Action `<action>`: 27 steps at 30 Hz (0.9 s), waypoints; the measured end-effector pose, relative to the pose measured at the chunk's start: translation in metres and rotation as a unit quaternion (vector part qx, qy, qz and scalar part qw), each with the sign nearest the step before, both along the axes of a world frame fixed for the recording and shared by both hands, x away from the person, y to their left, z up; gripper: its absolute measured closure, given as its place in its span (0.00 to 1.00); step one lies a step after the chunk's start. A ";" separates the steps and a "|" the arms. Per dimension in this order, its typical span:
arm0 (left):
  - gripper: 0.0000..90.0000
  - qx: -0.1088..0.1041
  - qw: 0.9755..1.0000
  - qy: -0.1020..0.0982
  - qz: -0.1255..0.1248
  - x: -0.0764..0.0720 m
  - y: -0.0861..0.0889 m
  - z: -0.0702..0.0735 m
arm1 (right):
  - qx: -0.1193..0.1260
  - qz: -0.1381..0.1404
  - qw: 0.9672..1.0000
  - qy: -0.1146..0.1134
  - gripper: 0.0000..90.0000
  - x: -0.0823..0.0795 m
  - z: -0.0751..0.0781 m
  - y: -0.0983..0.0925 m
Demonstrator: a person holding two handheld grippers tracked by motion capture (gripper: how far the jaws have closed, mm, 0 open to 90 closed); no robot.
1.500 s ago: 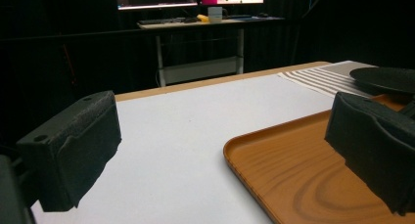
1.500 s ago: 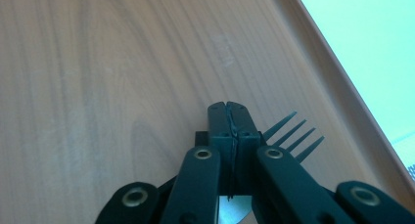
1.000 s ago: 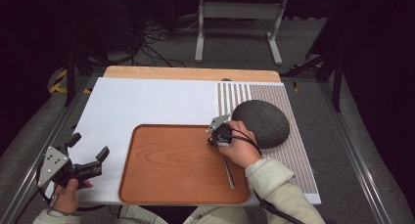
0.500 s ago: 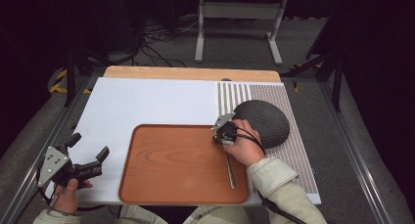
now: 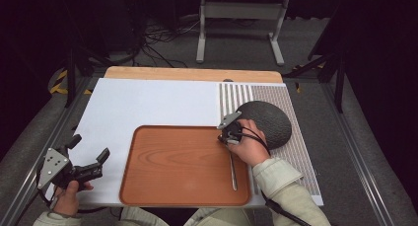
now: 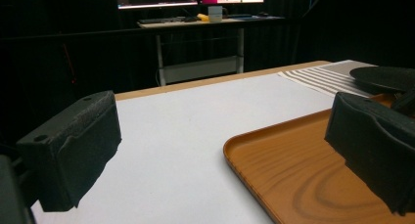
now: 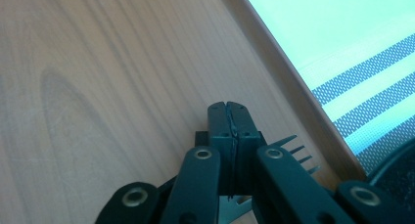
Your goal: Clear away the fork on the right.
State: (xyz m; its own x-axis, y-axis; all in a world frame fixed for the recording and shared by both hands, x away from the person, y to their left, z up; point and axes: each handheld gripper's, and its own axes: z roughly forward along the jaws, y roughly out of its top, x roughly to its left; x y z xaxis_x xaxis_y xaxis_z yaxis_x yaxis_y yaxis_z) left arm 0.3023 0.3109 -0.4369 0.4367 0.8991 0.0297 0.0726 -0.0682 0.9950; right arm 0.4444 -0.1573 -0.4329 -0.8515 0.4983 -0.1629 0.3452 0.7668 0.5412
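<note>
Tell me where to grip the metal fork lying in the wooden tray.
Take the metal fork by its bare straight handle, coming from above with jaws across it. It lies flat along the wooden tray's right rim, tines beneath the right hand-held gripper.

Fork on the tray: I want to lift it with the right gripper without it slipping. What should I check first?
1. Right gripper jaws closed: ok, the pads meet.
2. Fork clamped between the pads: cannot tell; its tines stick out beside the jaws in the right gripper view.
3. Fork inside the tray: ok, the handle lies along the right rim.
4. Room between the right hand and the dark plate: cannot tell; they overlap in the high view.
5. Left gripper out of the way: ok, open, left of the tray.
</note>
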 end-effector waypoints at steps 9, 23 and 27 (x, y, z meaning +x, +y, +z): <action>0.01 0.000 1.000 0.000 0.000 0.000 0.000 0.000 | 0.029 -0.002 1.000 -0.012 0.88 -0.001 0.007 -0.002; 0.01 -0.002 1.000 0.000 0.003 -0.001 0.001 0.000 | 0.154 -0.005 0.987 -0.052 0.25 -0.009 0.032 -0.005; 0.01 -0.004 1.000 0.001 0.003 -0.001 0.000 0.000 | 0.170 -0.004 0.983 -0.065 0.21 -0.012 0.041 -0.012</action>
State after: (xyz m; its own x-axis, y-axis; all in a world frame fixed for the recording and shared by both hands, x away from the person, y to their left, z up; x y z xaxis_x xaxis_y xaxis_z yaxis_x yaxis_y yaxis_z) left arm 0.3011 0.3114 -0.4369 0.4315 0.9018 0.0229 0.0742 -0.0608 0.9954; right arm 0.4325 -0.1690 -0.3922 -0.8308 0.5488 -0.0928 0.2618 0.5324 0.8050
